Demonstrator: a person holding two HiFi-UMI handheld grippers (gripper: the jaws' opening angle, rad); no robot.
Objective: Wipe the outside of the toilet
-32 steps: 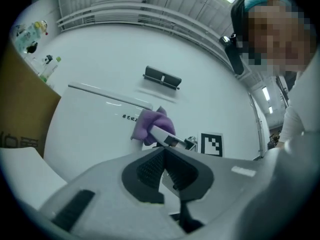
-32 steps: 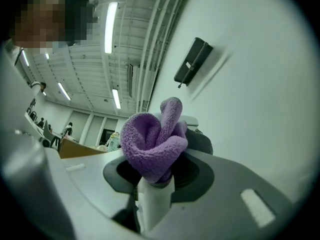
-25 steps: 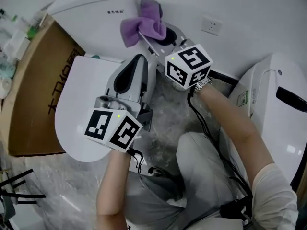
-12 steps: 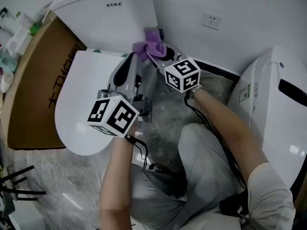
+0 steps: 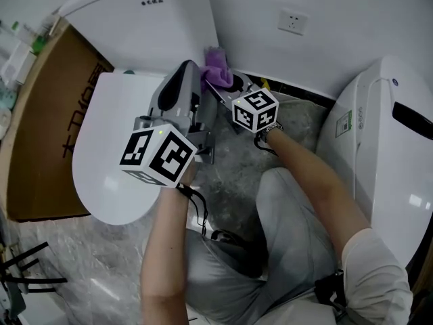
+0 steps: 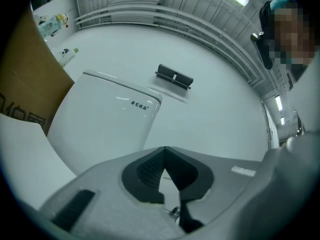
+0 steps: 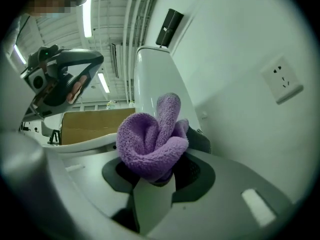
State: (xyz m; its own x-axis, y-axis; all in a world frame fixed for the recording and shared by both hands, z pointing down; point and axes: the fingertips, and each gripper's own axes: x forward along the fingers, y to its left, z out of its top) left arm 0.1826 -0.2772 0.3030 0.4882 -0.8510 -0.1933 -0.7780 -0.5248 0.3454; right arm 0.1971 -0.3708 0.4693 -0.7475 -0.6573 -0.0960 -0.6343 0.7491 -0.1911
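the right gripper [image 5: 224,81] has its jaws closed tight on a purple cloth [image 7: 151,143], which bulges out in folds in front of the tips. the cloth sits low at the right side of the toilet [image 5: 152,29] tank, near the wall; whether it touches the tank i cannot tell. the left gripper [image 6: 164,156] hovers over the lid, its jaw tips together with nothing between them, pointing at the tank.
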